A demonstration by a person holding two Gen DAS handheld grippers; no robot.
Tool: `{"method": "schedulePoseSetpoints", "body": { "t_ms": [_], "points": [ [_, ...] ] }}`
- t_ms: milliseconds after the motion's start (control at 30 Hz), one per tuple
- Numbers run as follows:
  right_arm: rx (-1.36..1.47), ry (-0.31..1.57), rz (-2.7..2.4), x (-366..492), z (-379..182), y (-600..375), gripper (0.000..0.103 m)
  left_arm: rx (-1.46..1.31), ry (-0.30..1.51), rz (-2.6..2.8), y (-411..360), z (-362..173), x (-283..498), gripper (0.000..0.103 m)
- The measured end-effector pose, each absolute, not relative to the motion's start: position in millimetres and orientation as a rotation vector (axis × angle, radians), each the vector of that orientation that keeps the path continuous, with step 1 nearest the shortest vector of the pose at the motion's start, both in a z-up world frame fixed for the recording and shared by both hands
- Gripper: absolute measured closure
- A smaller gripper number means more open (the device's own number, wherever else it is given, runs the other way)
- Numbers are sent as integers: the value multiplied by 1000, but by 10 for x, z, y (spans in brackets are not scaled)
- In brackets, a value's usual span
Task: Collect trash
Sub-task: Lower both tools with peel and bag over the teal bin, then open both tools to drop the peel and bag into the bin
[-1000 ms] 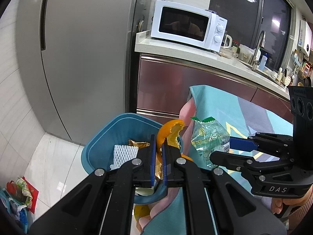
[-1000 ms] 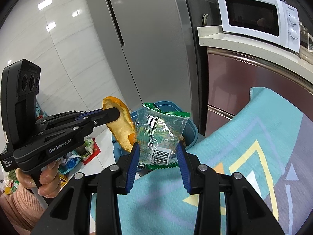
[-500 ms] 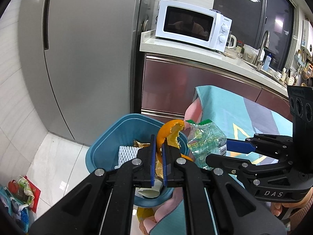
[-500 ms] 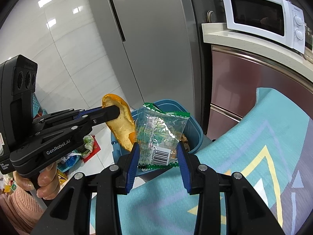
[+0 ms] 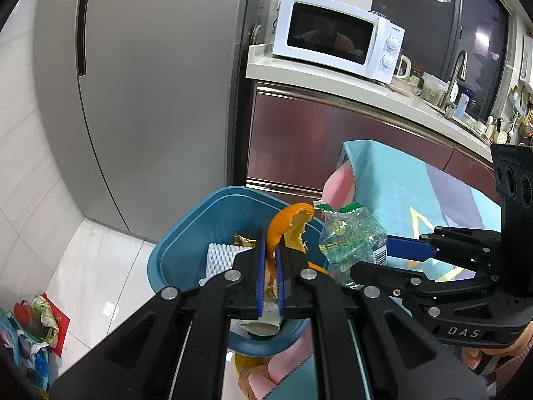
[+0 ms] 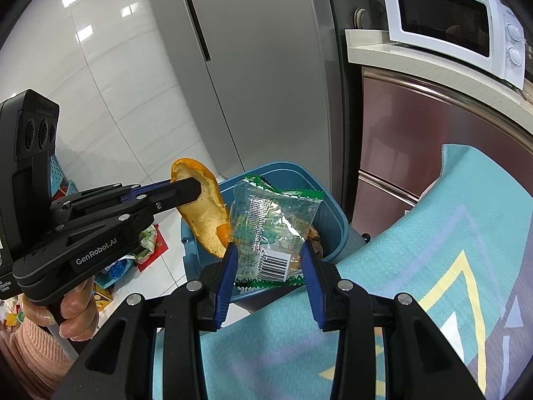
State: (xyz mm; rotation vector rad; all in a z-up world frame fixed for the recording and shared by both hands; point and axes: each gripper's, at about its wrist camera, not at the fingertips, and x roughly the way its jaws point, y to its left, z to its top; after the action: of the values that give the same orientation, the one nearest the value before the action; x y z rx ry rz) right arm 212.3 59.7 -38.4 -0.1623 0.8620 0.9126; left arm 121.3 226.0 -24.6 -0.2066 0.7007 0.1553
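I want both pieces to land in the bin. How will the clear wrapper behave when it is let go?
The wrapper looks thin, crinkled and nearly empty, so probably very light and floppy. It may flutter or cling instead of dropping straight. It hangs by the bin rim, so it could land outside.

This is a home kitchen. In the left wrist view a tall grey refrigerator (image 5: 140, 93) fills the frame from nine to twelve o'clock, and a white microwave (image 5: 336, 41) sits at one o'clock on a pale stone countertop (image 5: 333, 83) over glossy maroon cabinet fronts (image 5: 299, 146). Toward two o'clock a curved metal tap (image 5: 454, 80) rises over a sink area crowded with bottles and jars. White floor tiles (image 5: 100, 273) spread at seven o'clock, and a blue waste bin (image 5: 206, 220) stands near the centre beside a table under a teal patterned cloth (image 5: 399, 186).
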Motion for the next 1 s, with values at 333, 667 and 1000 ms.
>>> {"method": "schedulePoseSetpoints", "body": {
  "t_ms": [333, 667, 1000],
  "points": [
    [-187, 885, 917, 2167, -440, 730, 66, -226, 721, 180, 2364, -375, 1281, 97],
    [-209, 922, 921, 2215, -530, 873, 66, -236, 754, 195, 2434, -546, 1337, 97],
    [-211, 970, 918, 2298, -634, 983, 66, -248, 777, 211, 2480, -659, 1365, 96]
  ]
}}
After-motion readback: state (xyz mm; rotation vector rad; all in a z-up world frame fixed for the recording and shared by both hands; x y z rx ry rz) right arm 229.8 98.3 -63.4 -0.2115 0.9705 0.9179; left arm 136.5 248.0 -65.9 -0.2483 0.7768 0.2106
